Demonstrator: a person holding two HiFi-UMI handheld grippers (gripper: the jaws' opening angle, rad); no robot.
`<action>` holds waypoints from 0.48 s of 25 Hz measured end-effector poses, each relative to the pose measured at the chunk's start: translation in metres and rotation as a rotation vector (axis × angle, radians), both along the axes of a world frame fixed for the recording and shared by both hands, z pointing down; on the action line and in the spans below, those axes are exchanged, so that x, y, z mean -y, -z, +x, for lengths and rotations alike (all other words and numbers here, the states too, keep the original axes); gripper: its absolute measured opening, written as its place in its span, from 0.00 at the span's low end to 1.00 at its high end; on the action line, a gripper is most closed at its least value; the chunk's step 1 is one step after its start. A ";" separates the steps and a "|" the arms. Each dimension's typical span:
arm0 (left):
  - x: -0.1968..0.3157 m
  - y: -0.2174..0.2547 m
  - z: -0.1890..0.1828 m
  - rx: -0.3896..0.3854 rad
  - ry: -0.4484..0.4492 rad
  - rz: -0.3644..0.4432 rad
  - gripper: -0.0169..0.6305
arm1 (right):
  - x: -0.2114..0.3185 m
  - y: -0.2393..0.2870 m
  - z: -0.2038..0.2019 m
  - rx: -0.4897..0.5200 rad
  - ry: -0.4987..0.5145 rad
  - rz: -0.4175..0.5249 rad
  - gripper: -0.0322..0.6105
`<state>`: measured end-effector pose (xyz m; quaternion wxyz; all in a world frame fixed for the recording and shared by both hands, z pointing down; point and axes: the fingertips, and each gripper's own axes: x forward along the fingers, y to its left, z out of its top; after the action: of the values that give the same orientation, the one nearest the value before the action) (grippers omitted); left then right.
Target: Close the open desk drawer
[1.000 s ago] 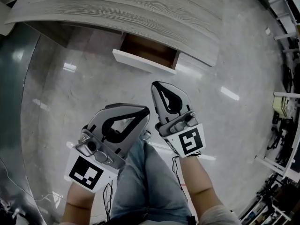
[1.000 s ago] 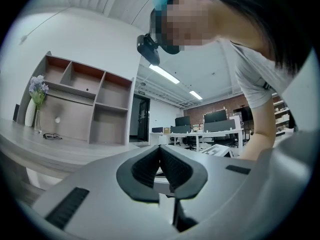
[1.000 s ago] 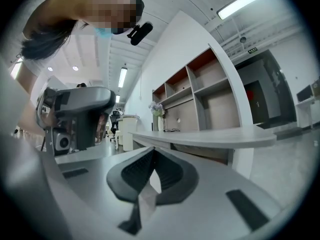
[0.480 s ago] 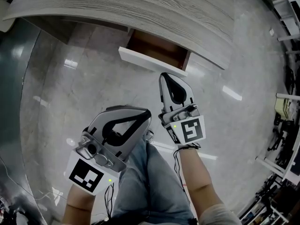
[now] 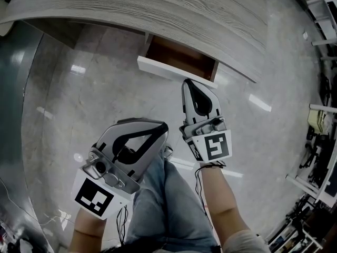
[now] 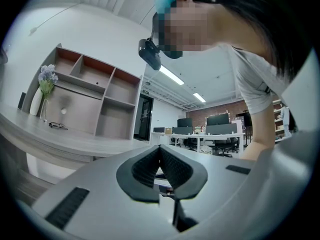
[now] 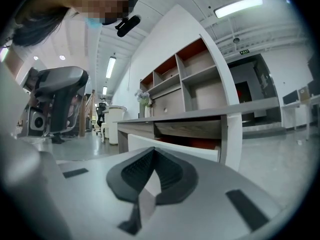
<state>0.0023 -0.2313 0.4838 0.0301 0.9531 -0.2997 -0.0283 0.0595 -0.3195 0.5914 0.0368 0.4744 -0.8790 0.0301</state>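
right claw point(image 5: 190, 84) closed, empty, near the drawer point(image 5: 174, 71) front. I'd push square, mid-panel. left claw point(image 5: 159, 127) closed too.

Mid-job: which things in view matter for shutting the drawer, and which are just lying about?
For the job:
open drawer
desk that holds it
right gripper, fingers shut, near the drawer front

Lying about:
vase of flowers
glasses
shelf unit
office chair
left gripper, shut, away from the drawer
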 end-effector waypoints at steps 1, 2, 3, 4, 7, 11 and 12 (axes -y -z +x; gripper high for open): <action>0.001 -0.001 -0.001 0.001 0.002 0.000 0.04 | 0.001 -0.001 -0.001 -0.001 0.004 0.000 0.06; 0.002 -0.001 -0.001 0.003 0.003 0.000 0.04 | 0.002 -0.001 -0.002 -0.008 0.012 0.001 0.06; 0.004 -0.001 -0.002 0.006 0.004 0.000 0.04 | 0.003 -0.001 -0.005 -0.019 0.023 0.005 0.06; 0.005 -0.001 -0.002 0.007 0.005 -0.001 0.04 | 0.003 -0.001 -0.008 -0.031 0.035 0.010 0.06; 0.010 0.000 -0.005 0.007 0.007 -0.002 0.04 | 0.008 0.000 -0.016 -0.037 0.045 0.014 0.06; 0.019 0.000 -0.007 0.007 0.011 -0.003 0.04 | 0.024 0.001 -0.014 0.002 0.014 -0.003 0.06; 0.022 0.000 -0.008 0.006 0.011 -0.005 0.04 | 0.030 0.001 -0.014 0.005 0.010 -0.006 0.06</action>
<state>-0.0055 -0.2535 0.4837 0.0312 0.9514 -0.3053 -0.0248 0.0458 -0.3491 0.5907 0.0361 0.4699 -0.8814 0.0340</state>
